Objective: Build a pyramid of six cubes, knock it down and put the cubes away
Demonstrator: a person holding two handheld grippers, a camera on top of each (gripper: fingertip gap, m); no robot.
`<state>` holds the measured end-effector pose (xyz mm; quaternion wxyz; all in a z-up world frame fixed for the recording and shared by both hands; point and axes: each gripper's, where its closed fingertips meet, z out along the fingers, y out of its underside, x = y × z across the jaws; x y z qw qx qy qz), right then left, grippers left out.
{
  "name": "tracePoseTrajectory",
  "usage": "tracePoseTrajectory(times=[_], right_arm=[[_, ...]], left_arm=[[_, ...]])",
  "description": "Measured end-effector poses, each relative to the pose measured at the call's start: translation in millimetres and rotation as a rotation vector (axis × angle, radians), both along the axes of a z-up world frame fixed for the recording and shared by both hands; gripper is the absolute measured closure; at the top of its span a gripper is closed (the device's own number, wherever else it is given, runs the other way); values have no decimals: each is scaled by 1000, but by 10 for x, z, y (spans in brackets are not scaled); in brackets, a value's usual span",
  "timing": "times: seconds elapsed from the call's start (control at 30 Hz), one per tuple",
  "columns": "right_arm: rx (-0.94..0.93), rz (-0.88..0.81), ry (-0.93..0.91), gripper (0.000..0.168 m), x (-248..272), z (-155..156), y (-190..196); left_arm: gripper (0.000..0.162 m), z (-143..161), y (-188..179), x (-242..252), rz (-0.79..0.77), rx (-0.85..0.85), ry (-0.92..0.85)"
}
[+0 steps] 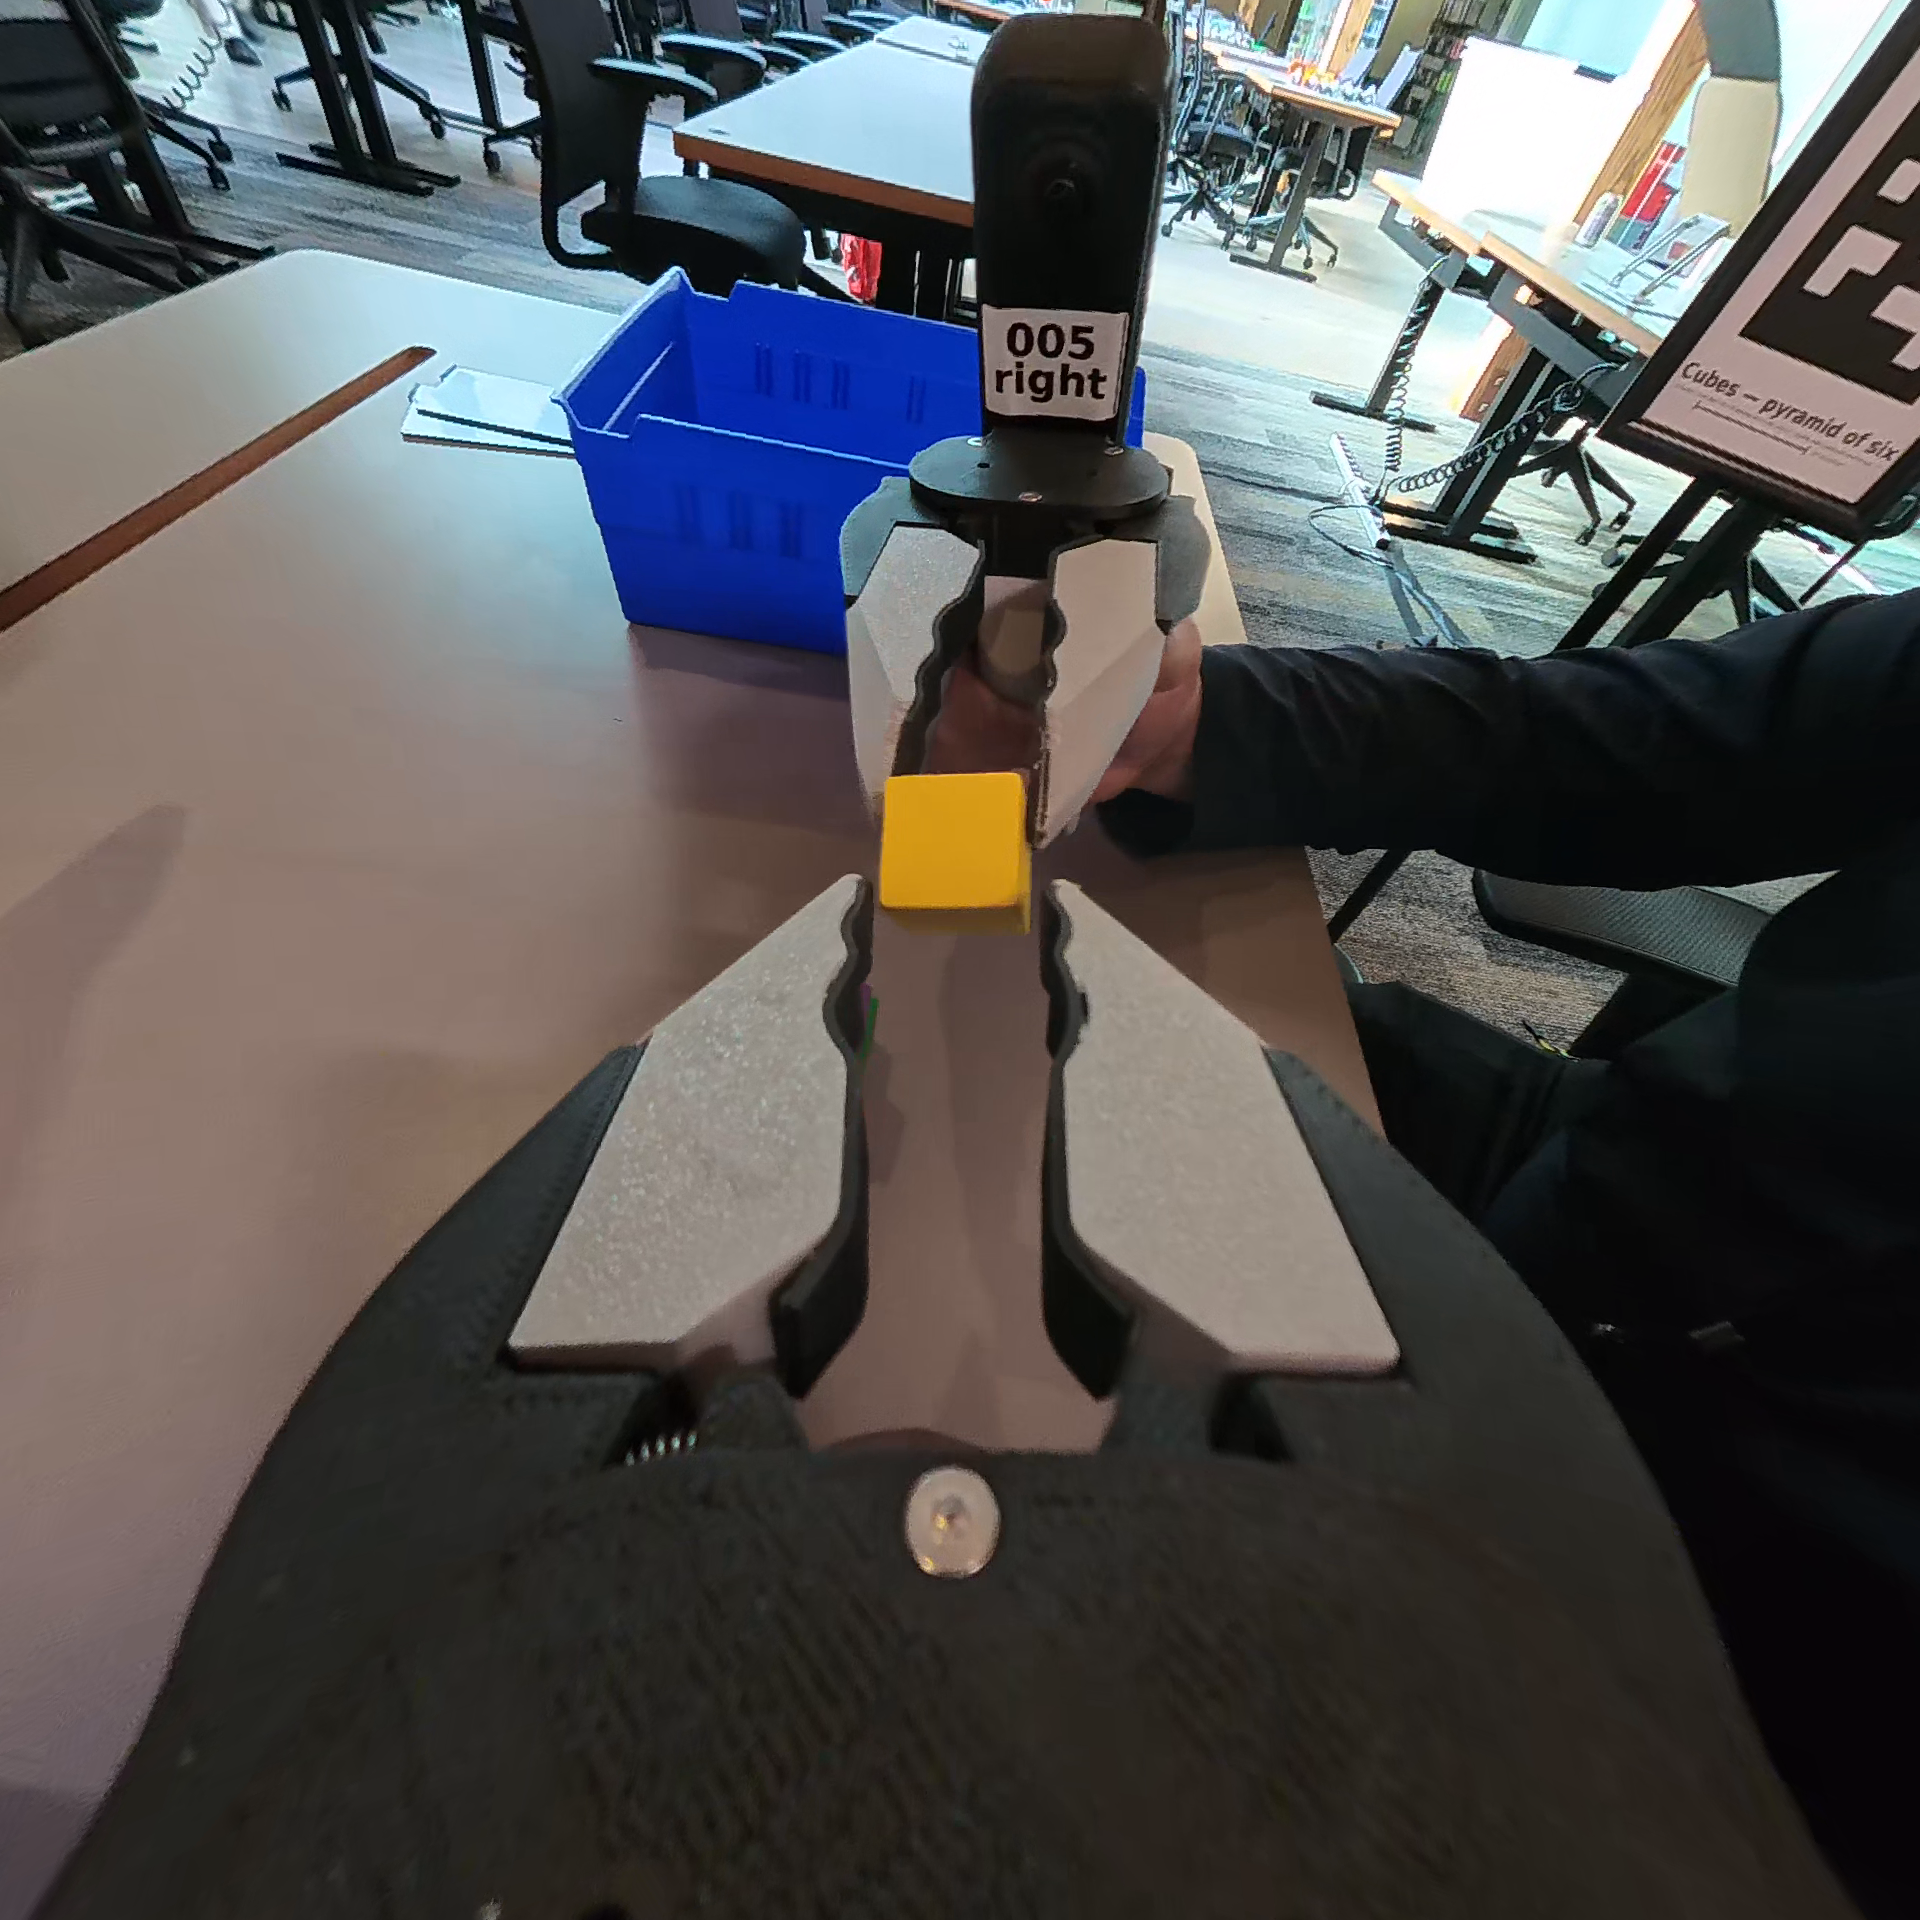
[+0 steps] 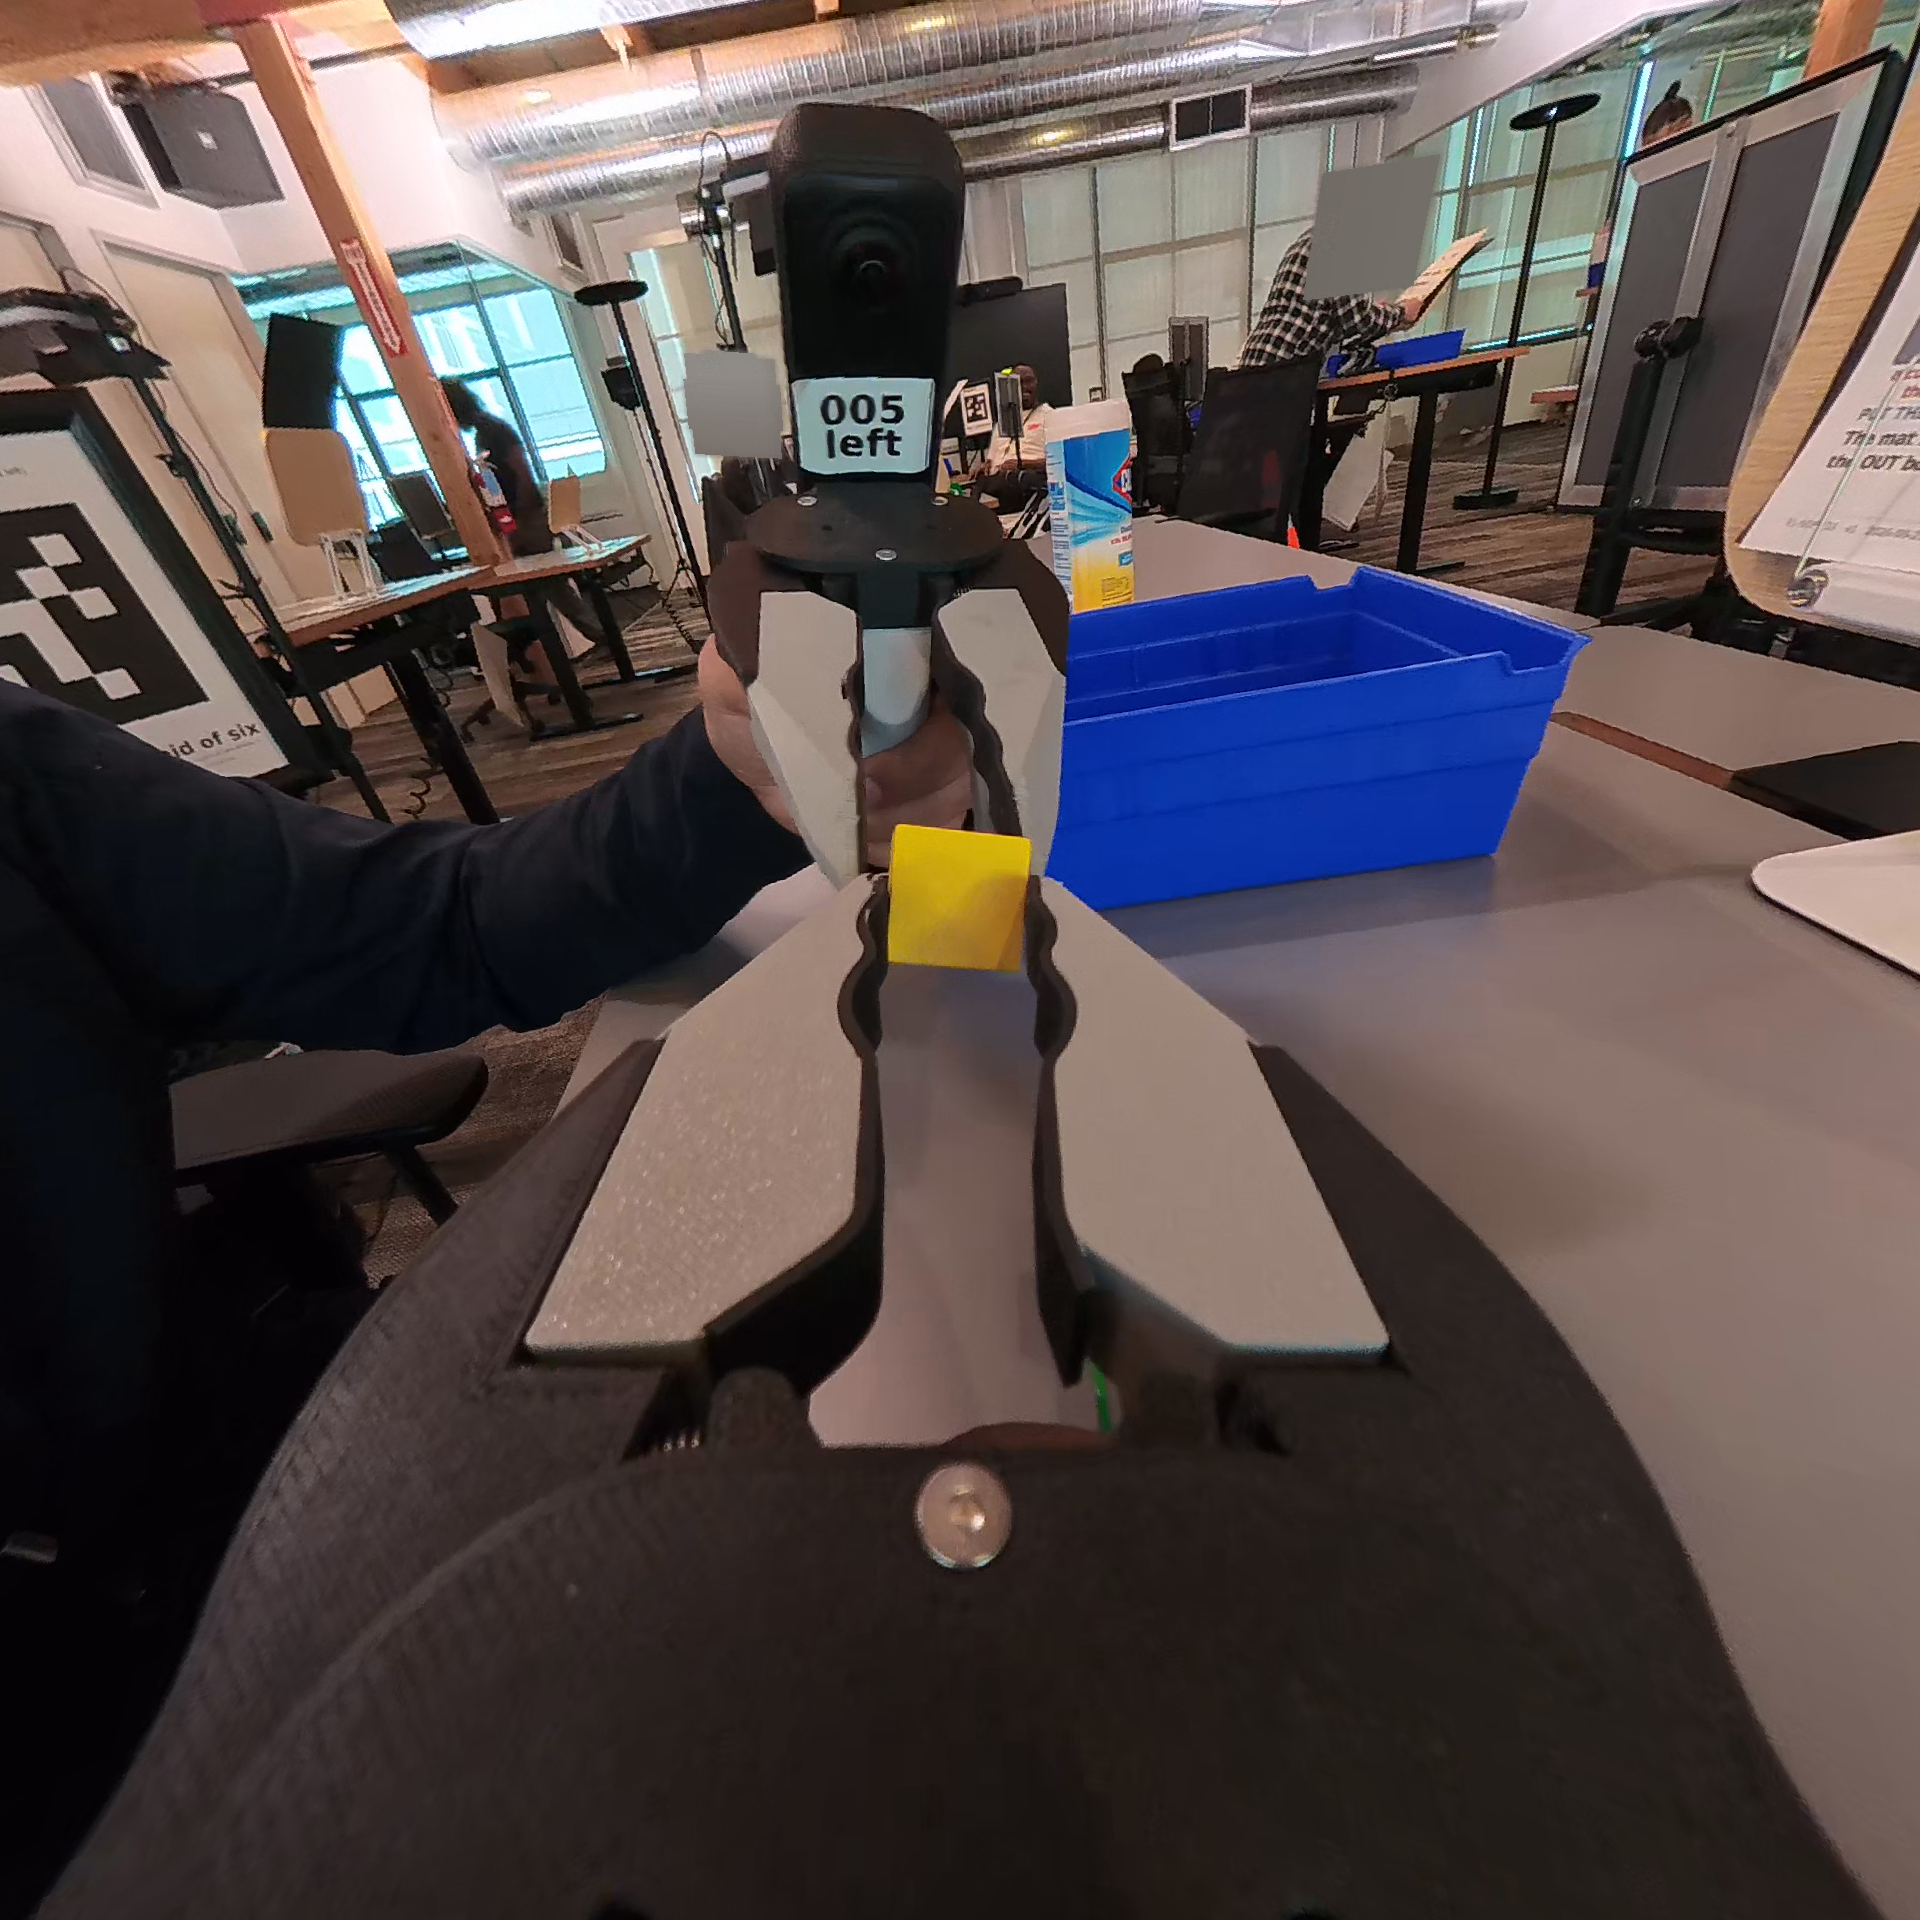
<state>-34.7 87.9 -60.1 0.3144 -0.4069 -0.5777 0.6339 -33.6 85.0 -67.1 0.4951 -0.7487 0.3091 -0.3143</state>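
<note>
Yellow cube [image 2: 958, 902] sits between the fingertips of the right gripper [image 2: 954, 914], which pinches it on two opposite sides, raised above the table [image 2: 1507, 1091] and on the near side of the blue bin [image 2: 1299, 758]. A cube has no long axis. Facing it from the cube's far side, the left gripper [image 1: 956, 914] stands parted and empty, its tips just short of the cube, not touching. Other cubes are hidden, apart from slivers of colour behind the fingers.

An open-plan office: rows of desks [image 1: 831, 135], swivel chairs [image 1: 665, 197], exposed ceiling ducts [image 2: 935, 94].
</note>
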Motion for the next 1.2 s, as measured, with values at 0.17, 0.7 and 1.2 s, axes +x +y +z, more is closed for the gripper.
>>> tracePoseTrajectory(times=[0.17,0.7,1.2], right_arm=[[1,16,-6,144,4,-8,-29],[-5,33,-33,144,-15,-63,-51],[28,20,-64,144,-45,-134,-60]], left_arm=[[136,-41,-12,25,-15,-9,14],[137,-114,-21,31,-8,-20,79],[137,-164,-14,39,-13,-45,77]])
